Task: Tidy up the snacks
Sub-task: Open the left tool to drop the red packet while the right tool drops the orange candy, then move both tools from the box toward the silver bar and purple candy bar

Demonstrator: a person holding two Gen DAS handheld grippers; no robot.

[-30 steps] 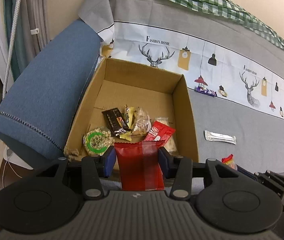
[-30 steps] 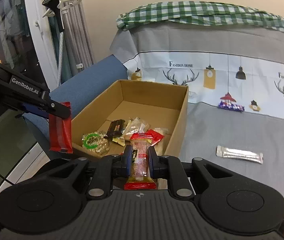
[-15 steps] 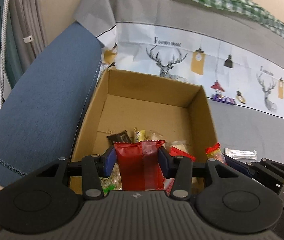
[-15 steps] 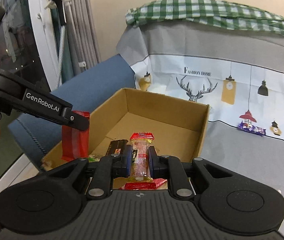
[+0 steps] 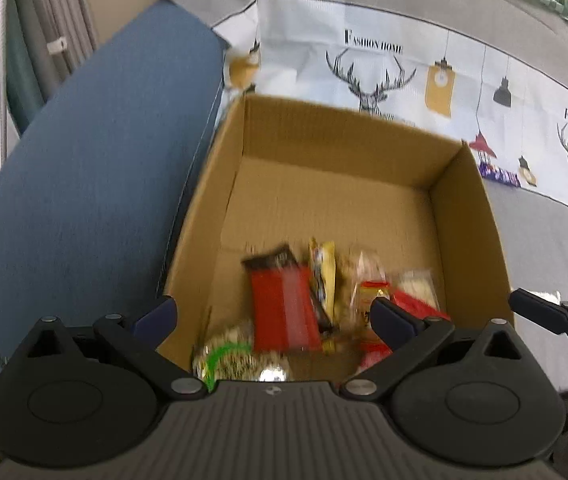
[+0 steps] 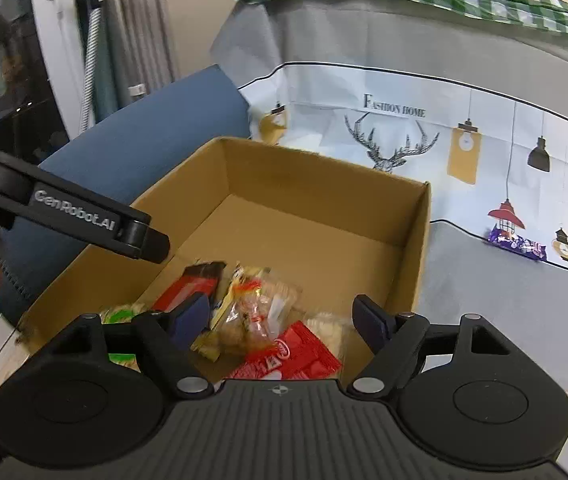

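An open cardboard box (image 5: 347,140) (image 6: 323,172) sits on the sofa with several snack packets piled at its near end. My left gripper (image 5: 274,316) is open above the box's near edge; a red packet (image 5: 284,312) lies blurred in the box below it. My right gripper (image 6: 280,316) is open and empty over the near right part of the box, above a clear-wrapped snack (image 6: 256,312) and a red wafer packet (image 6: 295,352). The left gripper's arm (image 6: 84,220) shows at the left of the right wrist view.
The blue sofa arm (image 5: 84,168) runs along the box's left side. The grey printed cover (image 6: 503,300) stretches to the right, with a purple candy packet (image 6: 517,244) lying on it. Curtains (image 5: 44,20) hang at the far left.
Both grippers moved forward over the box and opened. The red packet left my left gripper and the clear-wrapped snack left my right gripper; both now lie in the box.
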